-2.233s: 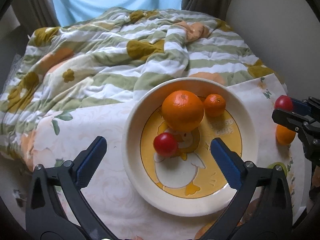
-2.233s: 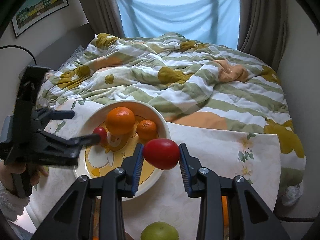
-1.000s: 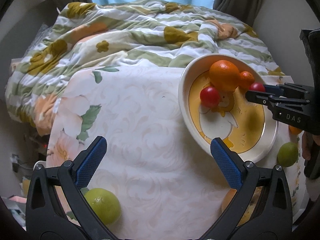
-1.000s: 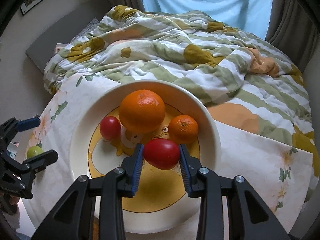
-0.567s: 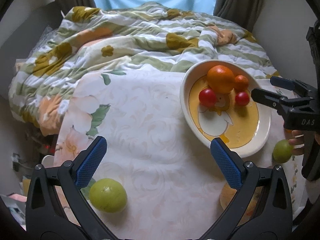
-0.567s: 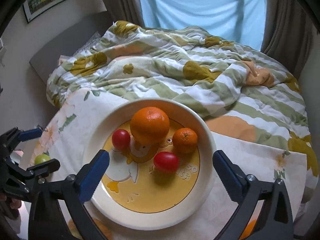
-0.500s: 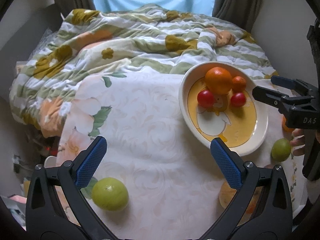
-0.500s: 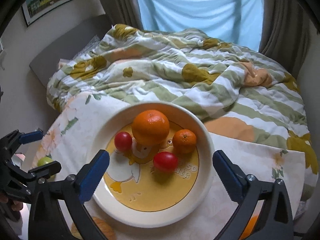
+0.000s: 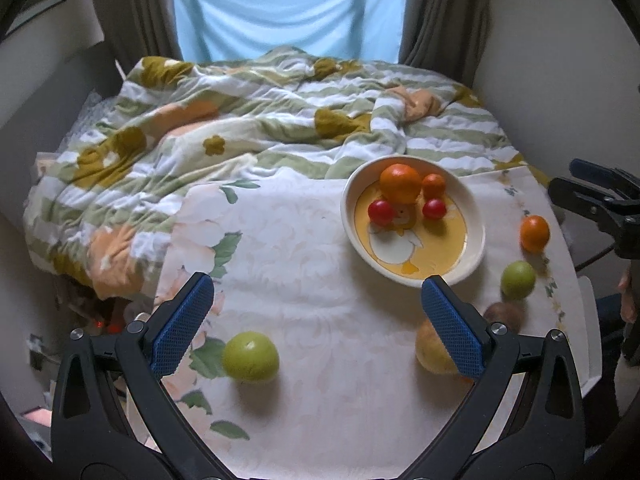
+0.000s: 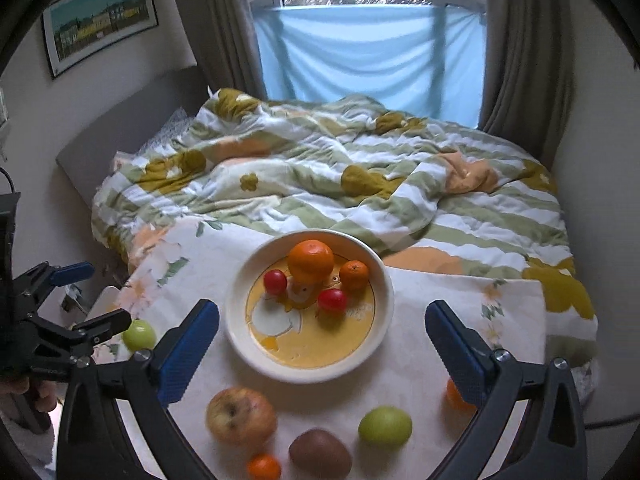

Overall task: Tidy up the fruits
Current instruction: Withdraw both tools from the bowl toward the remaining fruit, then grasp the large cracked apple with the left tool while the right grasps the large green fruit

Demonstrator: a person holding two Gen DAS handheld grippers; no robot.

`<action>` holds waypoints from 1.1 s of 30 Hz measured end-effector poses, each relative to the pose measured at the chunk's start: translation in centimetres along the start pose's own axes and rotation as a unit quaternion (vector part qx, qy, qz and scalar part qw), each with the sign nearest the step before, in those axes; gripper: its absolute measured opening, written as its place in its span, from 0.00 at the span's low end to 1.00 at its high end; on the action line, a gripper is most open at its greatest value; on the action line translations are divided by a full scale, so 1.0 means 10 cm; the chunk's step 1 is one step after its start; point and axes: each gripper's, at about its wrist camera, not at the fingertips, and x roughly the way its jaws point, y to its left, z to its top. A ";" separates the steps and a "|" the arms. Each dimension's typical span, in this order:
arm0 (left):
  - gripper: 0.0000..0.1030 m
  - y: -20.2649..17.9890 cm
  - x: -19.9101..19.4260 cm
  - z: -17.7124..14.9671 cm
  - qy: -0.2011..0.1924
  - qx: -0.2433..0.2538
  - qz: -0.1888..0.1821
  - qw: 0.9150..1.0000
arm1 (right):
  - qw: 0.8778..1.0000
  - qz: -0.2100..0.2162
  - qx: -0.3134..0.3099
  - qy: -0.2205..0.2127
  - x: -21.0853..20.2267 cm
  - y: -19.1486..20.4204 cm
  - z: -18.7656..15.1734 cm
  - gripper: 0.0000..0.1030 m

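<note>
Both tools, left (image 9: pixel 316 314) and right (image 10: pixel 322 334), hang spread and empty above the desk (image 9: pixel 288 248). The round cream duck-print plate (image 10: pixel 384 280) holds four fruits; the loose green apple (image 9: pixel 251 356) near the desk's edge could roll off if nudged.

No lettering can be read in either view. The round cream plate with the yellow duck picture (image 10: pixel 384 312) carries a faint pale line of print on its yellow centre, just right of the near red tomato (image 10: pixel 333 300), but it is too blurred and too small to make out in the right wrist view, and it does not show at all in the left wrist view. The framed landscape picture on the far left wall (image 10: pixel 100 20) shows no caption that can be told. The black gripper bodies show no readable marking here.
</note>
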 end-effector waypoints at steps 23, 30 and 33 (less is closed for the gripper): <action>1.00 -0.49 0.10 -0.65 0.022 0.033 -0.109 0.993 | 0.995 -0.061 0.077 -0.016 -0.47 -0.32 -1.15 1.00; 1.00 -0.82 0.55 -0.78 0.054 0.017 -0.140 0.988 | 0.996 -0.043 0.077 0.010 -0.16 -0.51 -1.35 1.00; 1.00 -0.95 0.70 -0.80 0.063 0.011 -0.142 0.988 | 0.996 -0.036 0.076 0.017 -0.06 -0.59 -1.40 1.00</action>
